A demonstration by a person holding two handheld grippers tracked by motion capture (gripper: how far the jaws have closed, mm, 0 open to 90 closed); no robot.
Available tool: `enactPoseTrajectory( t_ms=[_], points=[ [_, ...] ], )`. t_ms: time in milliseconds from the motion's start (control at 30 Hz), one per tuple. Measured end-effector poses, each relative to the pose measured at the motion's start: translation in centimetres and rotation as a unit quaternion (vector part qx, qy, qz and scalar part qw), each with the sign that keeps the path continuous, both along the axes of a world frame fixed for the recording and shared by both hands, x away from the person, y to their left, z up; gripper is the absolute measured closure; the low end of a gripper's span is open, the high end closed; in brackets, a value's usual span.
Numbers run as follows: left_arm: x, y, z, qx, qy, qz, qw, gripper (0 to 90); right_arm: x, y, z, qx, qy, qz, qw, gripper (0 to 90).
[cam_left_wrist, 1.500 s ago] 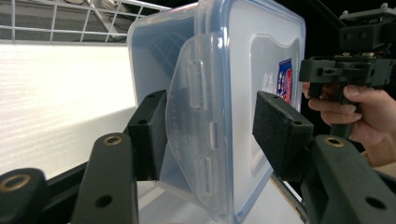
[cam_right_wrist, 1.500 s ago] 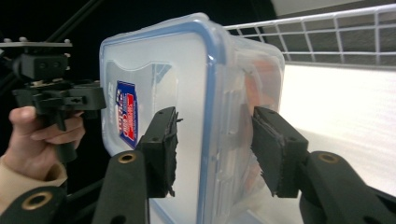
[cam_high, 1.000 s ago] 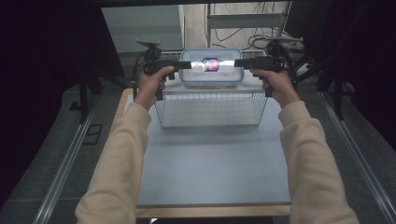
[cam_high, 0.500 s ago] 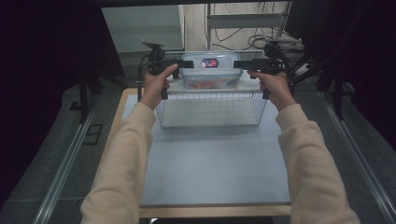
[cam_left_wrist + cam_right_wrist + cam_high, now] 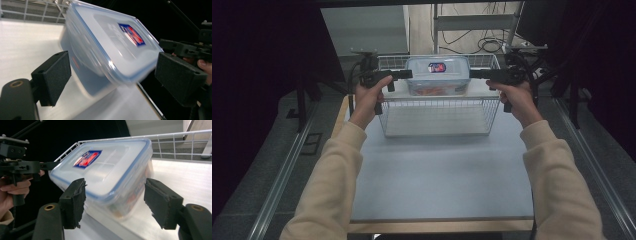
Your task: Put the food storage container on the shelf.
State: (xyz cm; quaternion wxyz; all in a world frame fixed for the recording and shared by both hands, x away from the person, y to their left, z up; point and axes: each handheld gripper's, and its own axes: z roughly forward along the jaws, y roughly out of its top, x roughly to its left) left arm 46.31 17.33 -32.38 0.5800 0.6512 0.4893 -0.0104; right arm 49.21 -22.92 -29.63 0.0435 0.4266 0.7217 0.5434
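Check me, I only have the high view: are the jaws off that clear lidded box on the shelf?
Observer: Left gripper is off it. In the left gripper view both pads stand clear of the box; the jaws have just been opening, with the box's end between them.
Operator: And the right?
Observer: Right gripper too: a gap shows between each pad and the box's end; its jaws have just been opening.
Operator: Is the box sitting flat?
Observer: The right gripper view shows its base resting on the white shelf.
Operator: Lid on?
Observer: Yes, the blue-rimmed lid is on the box, logo sticker up.
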Motion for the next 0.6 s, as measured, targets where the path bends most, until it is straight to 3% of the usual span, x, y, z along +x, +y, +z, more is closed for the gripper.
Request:
enactPoseTrajectory(
  t_ms=[67, 100, 133, 167, 267, 300, 333, 367, 400, 433, 467, 500, 567, 600],
  points=[
    [-1.6, -0.1, -0.2, 0.011, -0.016, -0.007, 0.9998, 15.1, -1.3, -0.4, -0.4, -0.001, -0.005, 0.015, 0.9999, 30.9],
    [-1.6, -0.1, -0.2, 0.011, -0.016, -0.007, 0.9998, 15.1, -1.6, -0.4, -0.6, -0.002, -0.007, 0.019, 0.9998, 30.4],
    [-2.7, -0.1, -0.6, 0.036, -0.030, -0.013, 0.9988, 14.9, -2.1, -0.5, -0.8, -0.006, -0.012, 0.024, 0.9996, 29.8],
    [-3.2, -0.1, -1.0, 0.044, -0.034, -0.010, 0.9984, 14.9, -2.5, -0.6, -0.9, -0.010, -0.015, 0.029, 0.9994, 29.6],
    [-4.4, 0.1, -1.6, 0.040, -0.038, -0.018, 0.9983, 14.9, -3.4, -0.7, -1.4, -0.019, -0.025, 0.034, 0.9989, 29.1],
    [-5.6, 0.3, -2.2, 0.042, -0.045, -0.019, 0.9979, 15.0, -4.4, -0.9, -1.8, -0.023, -0.032, 0.042, 0.9983, 28.6],
    [-5.6, 0.3, -2.2, 0.042, -0.045, -0.019, 0.9979, 15.1, -4.9, -1.0, -2.1, -0.023, -0.034, 0.045, 0.9981, 28.2],
    [-6.9, 0.5, -2.9, 0.043, -0.050, -0.020, 0.9977, 15.1, -5.5, -1.1, -2.5, -0.023, -0.035, 0.049, 0.9979, 28.1],
    [-6.9, 0.5, -2.9, 0.043, -0.050, -0.020, 0.9977, 15.1, -6.0, -1.2, -2.8, -0.026, -0.036, 0.052, 0.9977, 27.6],
    [-8.2, 0.6, -3.6, 0.048, -0.057, -0.021, 0.9970, 15.3, -6.5, -1.3, -3.2, -0.027, -0.037, 0.054, 0.9975, 27.3],
    [-8.2, 0.6, -3.6, 0.048, -0.057, -0.021, 0.9970, 15.3, -6.5, -1.3, -3.2, -0.027, -0.037, 0.054, 0.9975, 27.3],
    [-9.6, 0.7, -4.2, 0.055, -0.065, -0.025, 0.9961, 15.5, -7.7, -1.7, -4.2, -0.030, -0.035, 0.058, 0.9972, 27.0],
    [-11.0, 0.9, -5.1, 0.052, -0.070, -0.031, 0.9957, 15.9, -8.7, -1.9, -5.1, -0.037, -0.035, 0.063, 0.9967, 26.9],
    [-11.0, 0.9, -5.1, 0.052, -0.070, -0.031, 0.9957, 15.9, -8.7, -1.9, -5.1, -0.037, -0.035, 0.063, 0.9967, 26.9]
  ],
)
